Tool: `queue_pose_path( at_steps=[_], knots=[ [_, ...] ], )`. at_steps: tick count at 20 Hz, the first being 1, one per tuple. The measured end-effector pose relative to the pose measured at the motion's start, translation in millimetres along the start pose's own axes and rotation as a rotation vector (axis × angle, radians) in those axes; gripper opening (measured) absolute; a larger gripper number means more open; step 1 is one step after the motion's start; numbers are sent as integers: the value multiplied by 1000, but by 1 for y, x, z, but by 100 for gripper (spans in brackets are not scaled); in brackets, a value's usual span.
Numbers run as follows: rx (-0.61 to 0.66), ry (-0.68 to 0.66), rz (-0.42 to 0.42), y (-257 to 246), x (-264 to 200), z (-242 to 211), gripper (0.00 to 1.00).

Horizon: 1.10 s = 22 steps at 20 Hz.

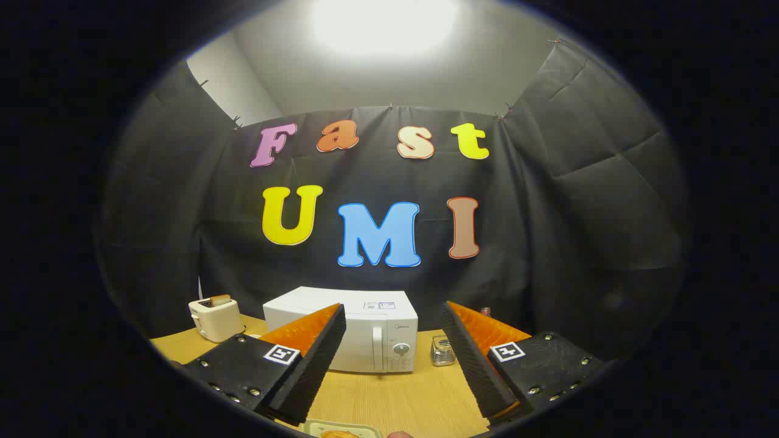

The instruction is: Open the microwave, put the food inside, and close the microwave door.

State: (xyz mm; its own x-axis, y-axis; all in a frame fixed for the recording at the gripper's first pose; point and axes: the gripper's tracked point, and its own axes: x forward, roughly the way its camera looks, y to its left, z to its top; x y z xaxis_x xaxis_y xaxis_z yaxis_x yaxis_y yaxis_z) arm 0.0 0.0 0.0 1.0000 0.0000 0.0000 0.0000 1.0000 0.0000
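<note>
A white microwave (pixel 365 331) stands on the wooden table (pixel 401 398) beyond my fingers, its door shut, with the handle and a dial toward its right side. My gripper (pixel 394 325) is open, held well back from the microwave, with nothing between its fingers. The left finger overlaps the microwave's left front in view. Close below the fingers, the rim of a pale plate (pixel 341 429) peeks in with a bit of golden food (pixel 339 434) on it.
A white toaster (pixel 215 318) with a slice of bread in it stands left of the microwave. A small clear glass jar (pixel 442 351) sits just right of the microwave. Black cloth walls close the booth behind and at both sides.
</note>
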Motion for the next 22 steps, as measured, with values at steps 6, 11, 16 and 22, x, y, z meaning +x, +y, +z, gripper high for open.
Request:
queue_pose_path(
  at_steps=[6, 11, 16, 22],
  knots=[
    [0, 19, 6, 3, 11, -11, 98],
    [13, 35, 16, 0, 40, -22, 98],
    [37, 52, 44, 4, 84, -36, 98],
    [45, 107, 77, 13, 144, -73, 98]
  ],
)
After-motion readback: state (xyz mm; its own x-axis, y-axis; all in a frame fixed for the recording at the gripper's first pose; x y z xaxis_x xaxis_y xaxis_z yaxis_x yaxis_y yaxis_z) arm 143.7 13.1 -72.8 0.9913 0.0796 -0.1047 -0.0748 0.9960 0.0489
